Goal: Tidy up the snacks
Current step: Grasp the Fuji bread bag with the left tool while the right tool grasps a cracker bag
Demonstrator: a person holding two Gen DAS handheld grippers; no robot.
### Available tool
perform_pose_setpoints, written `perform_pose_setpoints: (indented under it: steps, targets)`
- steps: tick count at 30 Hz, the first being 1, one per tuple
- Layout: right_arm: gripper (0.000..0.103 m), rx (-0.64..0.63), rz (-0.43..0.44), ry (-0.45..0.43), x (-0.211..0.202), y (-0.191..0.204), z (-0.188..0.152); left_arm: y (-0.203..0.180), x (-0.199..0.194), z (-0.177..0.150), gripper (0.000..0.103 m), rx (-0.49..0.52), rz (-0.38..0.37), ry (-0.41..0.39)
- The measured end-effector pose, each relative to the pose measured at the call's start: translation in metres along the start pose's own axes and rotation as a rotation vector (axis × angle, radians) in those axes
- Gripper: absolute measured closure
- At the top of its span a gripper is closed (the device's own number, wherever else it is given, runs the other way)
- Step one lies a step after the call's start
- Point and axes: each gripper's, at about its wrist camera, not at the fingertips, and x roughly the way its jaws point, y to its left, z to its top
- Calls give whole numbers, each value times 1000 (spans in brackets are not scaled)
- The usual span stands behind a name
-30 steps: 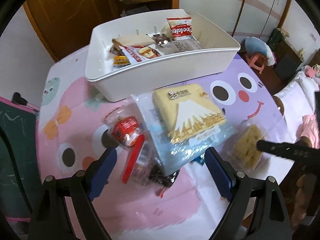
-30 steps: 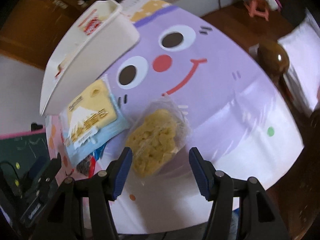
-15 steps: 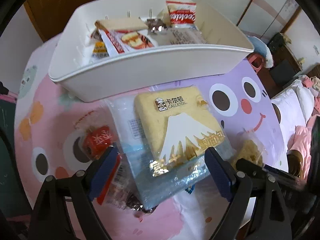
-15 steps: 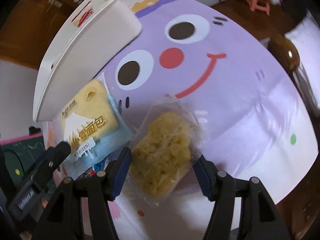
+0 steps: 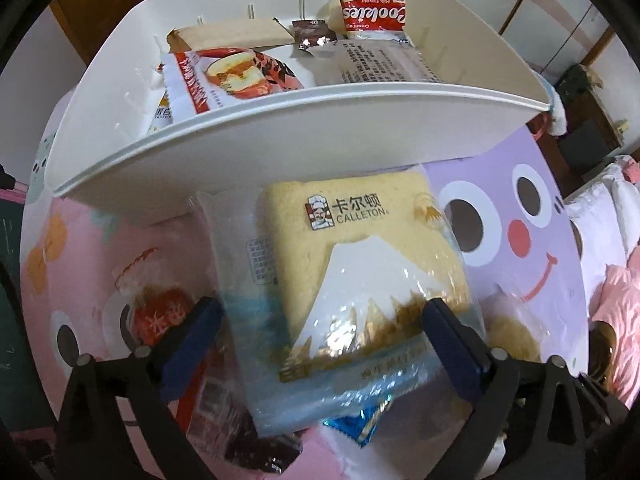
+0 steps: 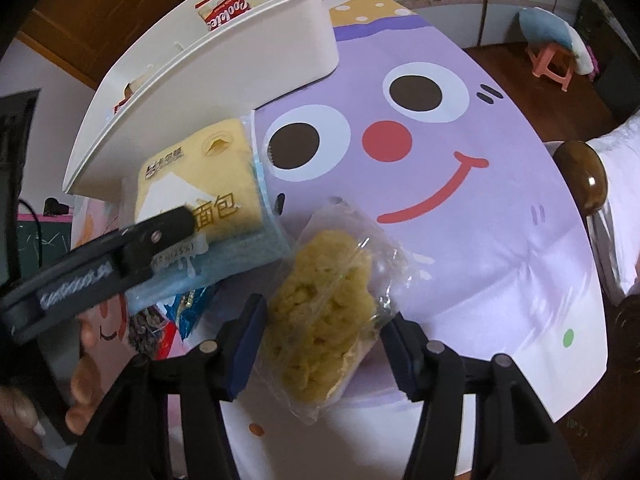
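A yellow Calleton bread pack [image 5: 352, 264] lies on the table just in front of the white bin [image 5: 304, 128]. My left gripper [image 5: 320, 332] is open, its fingers on either side of the pack's near end. The pack also shows in the right wrist view [image 6: 208, 176] with the left gripper's finger [image 6: 160, 232] over it. A clear bag of yellow crumbly snack [image 6: 328, 328] lies on the table between the open fingers of my right gripper [image 6: 324, 344]. The bin [image 6: 224, 64] holds several snack packs, among them a red Cookies packet [image 5: 374, 10].
A red-labelled snack [image 5: 160, 316], a dark wrapper [image 5: 256, 452] and a blue wrapper [image 5: 360, 424] lie beside and under the bread pack. The cartoon tablecloth [image 6: 460, 152] stretches to the right. A wooden chair knob [image 6: 582, 176] stands past the table's right edge.
Both grippers have moved forward and down. The left now straddles the bread pack and the right straddles the crumbly snack bag. The snacks have not moved.
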Motion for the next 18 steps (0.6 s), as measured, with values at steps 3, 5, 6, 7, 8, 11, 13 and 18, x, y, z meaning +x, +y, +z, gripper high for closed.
perform_pose_setpoints:
  steps: [3,5,6,7,8,11,13,18]
  targets:
    - [52,-14,0,6,-3,-6,0,-4,6,6,0,-22,-11,22]
    - [52,-19,2,12,-4,-7,3,-4,11,8,0,-50,-40,49]
    - [53,-21,6,10,-4,-7,3,-3,13,9,0,-60,-49,57]
    - [53,-26,7,12,-4,-7,3,-3,13,9,1,-62,-51,54]
    - [53,-30,7,13,-5,-8,5,-4,12,9,2,-55,-48,51]
    - [54,-57,2,18,-5,-5,6,-7,-3,7,37,-48,-52,-17]
    - [54,-70,-4,20,-4,-2,7,-7,-17,5,70,-55,-66,-60]
    - [64,-107,-12,-3,-12,5,8,-6,-41,2,90,-83,-58,-117]
